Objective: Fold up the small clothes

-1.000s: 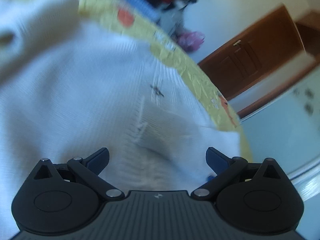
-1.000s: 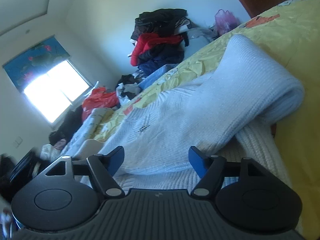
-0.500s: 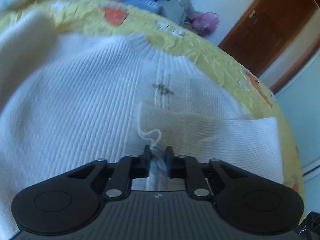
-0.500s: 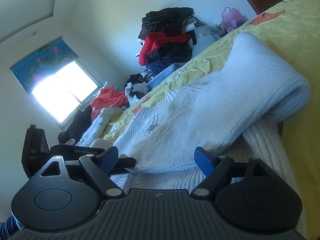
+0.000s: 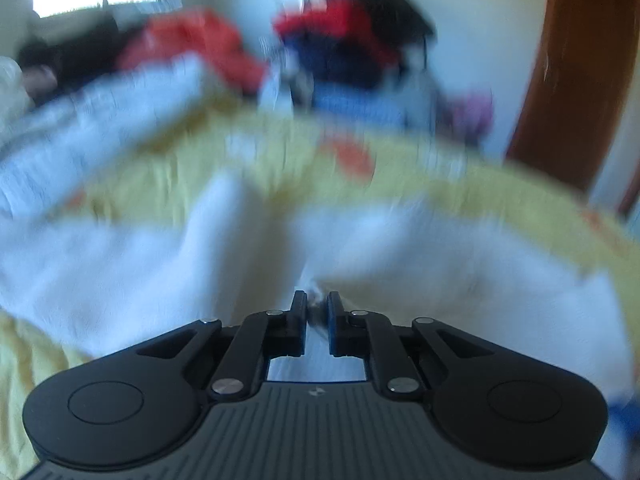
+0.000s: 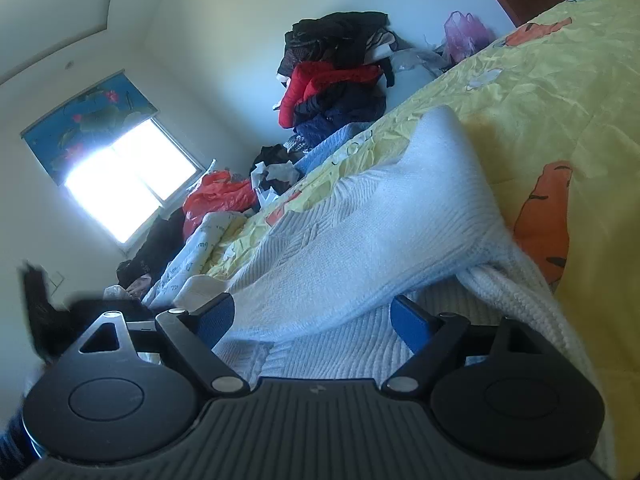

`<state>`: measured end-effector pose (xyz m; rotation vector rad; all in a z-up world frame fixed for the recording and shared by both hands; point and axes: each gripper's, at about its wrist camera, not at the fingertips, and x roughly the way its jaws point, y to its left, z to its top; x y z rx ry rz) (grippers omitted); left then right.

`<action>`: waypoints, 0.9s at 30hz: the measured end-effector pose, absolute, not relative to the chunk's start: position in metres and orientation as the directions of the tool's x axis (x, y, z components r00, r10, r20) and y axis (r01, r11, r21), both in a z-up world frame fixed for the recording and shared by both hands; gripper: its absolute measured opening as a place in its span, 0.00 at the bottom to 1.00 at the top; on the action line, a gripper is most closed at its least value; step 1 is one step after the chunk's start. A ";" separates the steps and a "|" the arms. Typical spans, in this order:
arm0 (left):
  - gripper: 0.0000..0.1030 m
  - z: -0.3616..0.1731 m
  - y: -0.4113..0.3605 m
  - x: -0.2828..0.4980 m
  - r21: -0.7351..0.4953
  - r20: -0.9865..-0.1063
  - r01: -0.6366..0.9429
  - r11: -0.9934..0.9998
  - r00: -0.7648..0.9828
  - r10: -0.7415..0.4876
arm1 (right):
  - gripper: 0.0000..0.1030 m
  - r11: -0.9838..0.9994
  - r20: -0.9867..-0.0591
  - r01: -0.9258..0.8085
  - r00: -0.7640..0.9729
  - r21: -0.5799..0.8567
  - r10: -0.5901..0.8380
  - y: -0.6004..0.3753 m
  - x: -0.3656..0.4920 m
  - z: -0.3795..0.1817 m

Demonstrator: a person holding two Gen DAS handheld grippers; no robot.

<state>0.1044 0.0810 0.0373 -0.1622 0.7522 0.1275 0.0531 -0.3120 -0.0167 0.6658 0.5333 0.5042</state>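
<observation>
One yellow bedspread (image 6: pixel 560 92) fills the frame's right side; the white sweater (image 6: pixel 360 248) lies across its centre. Right gripper (image 6: pixel 312 314) jaws apart over it; left gripper (image 5: pixel 317 306) pinches sweater fabric.

A knitted sweater (image 6: pixel 360 248) lies on a bedspread (image 6: pixel 560 92), one sleeve (image 6: pixel 448 184) folded across its body. Beyond the bed at twelve o'clock sits a clothes pile (image 6: pixel 336 68), with a window (image 6: pixel 120 188) at ten o'clock.
</observation>
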 end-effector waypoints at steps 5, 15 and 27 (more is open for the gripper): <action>0.21 0.021 0.077 0.074 -0.032 -0.643 -0.173 0.984 0.757 0.112 | 0.86 0.680 -0.298 -0.259 0.752 0.686 0.588 -0.312 0.053 -0.017; 0.92 0.035 0.033 0.071 0.056 -0.406 -0.021 0.998 0.913 0.042 | 0.90 0.870 -0.344 -0.354 0.814 0.344 0.468 -0.264 0.082 0.049; 1.00 -0.013 0.066 0.122 -0.100 -0.657 -0.046 0.994 0.753 -0.031 | 0.90 0.962 -0.595 -0.273 0.770 0.016 0.229 -0.240 0.178 -0.004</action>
